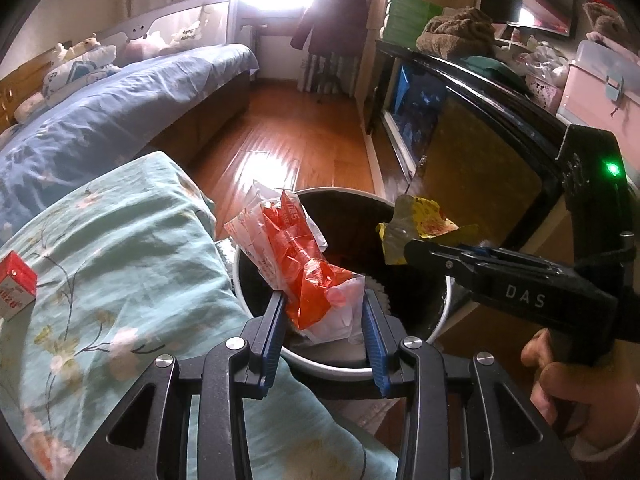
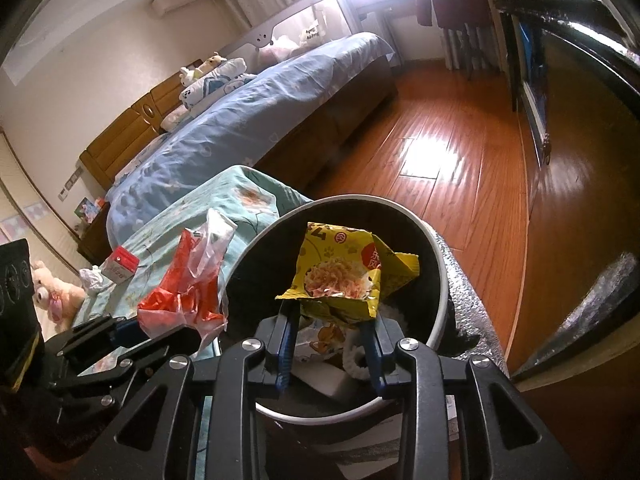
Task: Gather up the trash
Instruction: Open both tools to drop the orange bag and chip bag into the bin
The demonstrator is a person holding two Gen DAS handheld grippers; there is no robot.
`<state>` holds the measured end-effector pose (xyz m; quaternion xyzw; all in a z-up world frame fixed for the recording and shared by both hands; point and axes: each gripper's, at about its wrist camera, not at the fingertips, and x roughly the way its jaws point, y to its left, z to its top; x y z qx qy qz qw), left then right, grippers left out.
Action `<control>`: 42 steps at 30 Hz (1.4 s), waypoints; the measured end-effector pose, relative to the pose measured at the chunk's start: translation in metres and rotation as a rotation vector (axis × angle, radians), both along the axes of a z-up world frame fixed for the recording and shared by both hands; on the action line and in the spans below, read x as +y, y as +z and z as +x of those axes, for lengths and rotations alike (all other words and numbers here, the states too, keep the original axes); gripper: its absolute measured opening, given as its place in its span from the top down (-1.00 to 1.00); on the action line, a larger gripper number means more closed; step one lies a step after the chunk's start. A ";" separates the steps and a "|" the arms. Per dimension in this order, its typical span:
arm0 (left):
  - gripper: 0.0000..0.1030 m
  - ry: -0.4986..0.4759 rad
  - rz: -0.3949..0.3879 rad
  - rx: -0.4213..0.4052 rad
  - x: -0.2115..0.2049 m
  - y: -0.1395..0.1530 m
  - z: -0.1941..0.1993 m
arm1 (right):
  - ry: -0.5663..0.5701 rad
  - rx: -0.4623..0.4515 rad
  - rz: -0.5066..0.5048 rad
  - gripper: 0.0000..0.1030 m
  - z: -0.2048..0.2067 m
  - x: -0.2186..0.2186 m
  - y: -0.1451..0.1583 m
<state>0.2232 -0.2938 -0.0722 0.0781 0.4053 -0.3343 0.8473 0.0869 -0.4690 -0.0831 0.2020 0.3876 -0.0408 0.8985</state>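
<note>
A round bin with a white rim (image 1: pixel 332 368) (image 2: pixel 436 264) and a dark inside stands on the floor beside a green floral quilt (image 1: pixel 120 240). My left gripper (image 1: pixel 324 308) (image 2: pixel 160 328) is shut on a crumpled orange-and-white plastic wrapper (image 1: pixel 304 264) (image 2: pixel 188 292), held over the bin's near left rim. My right gripper (image 2: pixel 330 316) (image 1: pixel 408 248) is shut on a torn yellow snack packet (image 2: pixel 344 276) (image 1: pixel 416 224), held above the bin's opening. Some white and printed rubbish lies at the bottom of the bin.
A small red-and-white carton (image 1: pixel 16 284) (image 2: pixel 120 266) and a crumpled white tissue (image 2: pixel 94 278) lie on the quilt. A bed with a blue cover (image 2: pixel 248 120) is behind. A dark cabinet (image 1: pixel 480 128) lines the right side. Wooden floor (image 2: pixel 440 148) runs between them.
</note>
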 end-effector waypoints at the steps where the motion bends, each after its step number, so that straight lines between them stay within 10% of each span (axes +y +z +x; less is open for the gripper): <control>1: 0.30 -0.003 0.001 0.001 -0.001 0.000 0.000 | 0.001 0.002 0.002 0.37 0.001 0.000 0.000; 24: 0.17 -0.025 0.000 0.014 -0.008 -0.002 0.001 | -0.008 0.004 0.008 0.33 0.007 -0.004 0.000; 28: -0.02 -0.023 -0.008 0.000 -0.002 -0.001 -0.004 | -0.015 0.003 0.007 -0.18 0.007 -0.002 0.003; 42: -0.35 0.146 -0.082 0.021 0.084 -0.001 -0.025 | 0.042 -0.067 0.016 -0.71 -0.002 0.047 0.019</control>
